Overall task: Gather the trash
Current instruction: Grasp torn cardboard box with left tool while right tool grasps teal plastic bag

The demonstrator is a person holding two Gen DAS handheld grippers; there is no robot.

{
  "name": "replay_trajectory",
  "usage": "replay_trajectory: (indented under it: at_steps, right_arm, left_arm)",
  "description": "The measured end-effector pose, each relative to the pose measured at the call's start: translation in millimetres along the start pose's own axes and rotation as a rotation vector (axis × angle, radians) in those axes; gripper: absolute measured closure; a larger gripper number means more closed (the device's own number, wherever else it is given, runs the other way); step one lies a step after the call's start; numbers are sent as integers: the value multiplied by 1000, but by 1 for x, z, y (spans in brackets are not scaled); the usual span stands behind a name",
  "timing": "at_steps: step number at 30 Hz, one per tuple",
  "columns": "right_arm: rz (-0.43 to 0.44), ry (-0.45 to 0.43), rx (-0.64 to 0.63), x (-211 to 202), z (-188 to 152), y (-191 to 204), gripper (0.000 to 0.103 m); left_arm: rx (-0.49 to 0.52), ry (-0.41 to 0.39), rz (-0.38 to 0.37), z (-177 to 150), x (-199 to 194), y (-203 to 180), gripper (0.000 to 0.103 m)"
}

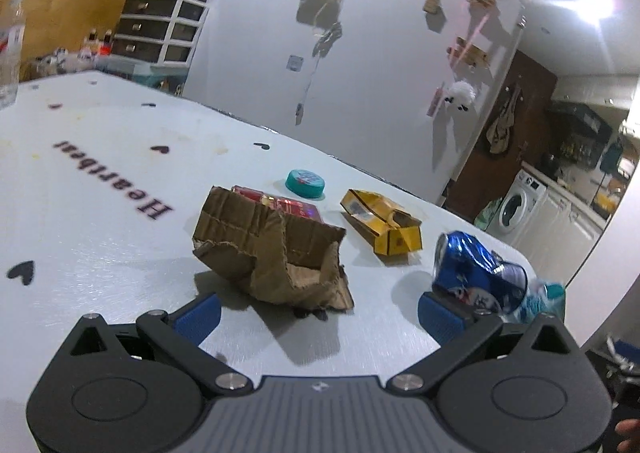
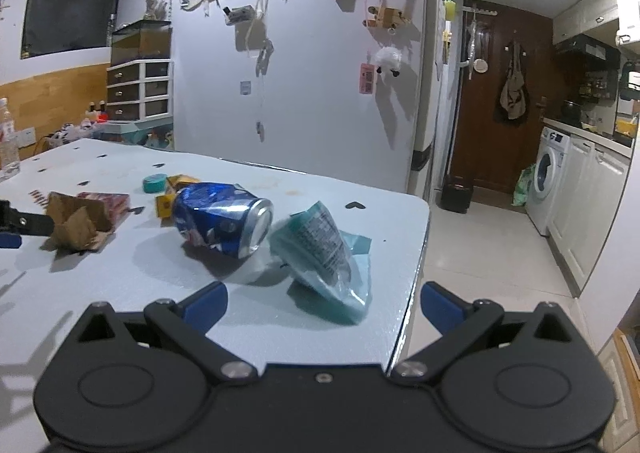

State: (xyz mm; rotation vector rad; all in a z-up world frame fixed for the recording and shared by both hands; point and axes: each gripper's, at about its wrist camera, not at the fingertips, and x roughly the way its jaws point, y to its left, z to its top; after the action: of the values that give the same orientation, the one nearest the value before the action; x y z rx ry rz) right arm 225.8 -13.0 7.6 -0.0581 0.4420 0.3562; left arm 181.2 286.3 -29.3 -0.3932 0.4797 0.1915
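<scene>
Trash lies on a pale table [image 1: 100,213]. A torn brown cardboard piece [image 1: 268,249] lies just ahead of my open, empty left gripper [image 1: 320,313], with a red packet [image 1: 280,203] behind it. Further on lie a teal lid [image 1: 305,183], an opened yellow carton [image 1: 384,225] and a crushed blue can [image 1: 476,273] by my right finger. My right gripper [image 2: 324,305] is open and empty near the table's right edge. A teal plastic wrapper [image 2: 324,249] lies just ahead of it, touching the blue can [image 2: 224,219]. The cardboard [image 2: 76,221] and my left gripper's finger [image 2: 24,223] show at the left.
The table's right edge [image 2: 416,265] drops to a tiled floor. A clear bottle [image 2: 8,137] stands at the far left of the table. A large white wall panel [image 2: 320,73] stands behind the table. A dark bin [image 2: 456,193] and a washing machine [image 2: 550,181] stand beyond.
</scene>
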Motion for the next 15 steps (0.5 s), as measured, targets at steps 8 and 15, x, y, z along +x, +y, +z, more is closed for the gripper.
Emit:
replay_trajectory:
  at_steps: [8,15]
  right_arm:
    - [-12,15,-32,33,6,4,0]
    - [2,39,-127,67,15,10,1]
  left_arm:
    - [-127,12,-16,1,26,13,0]
    - [-134,4,1,2,29,11,0]
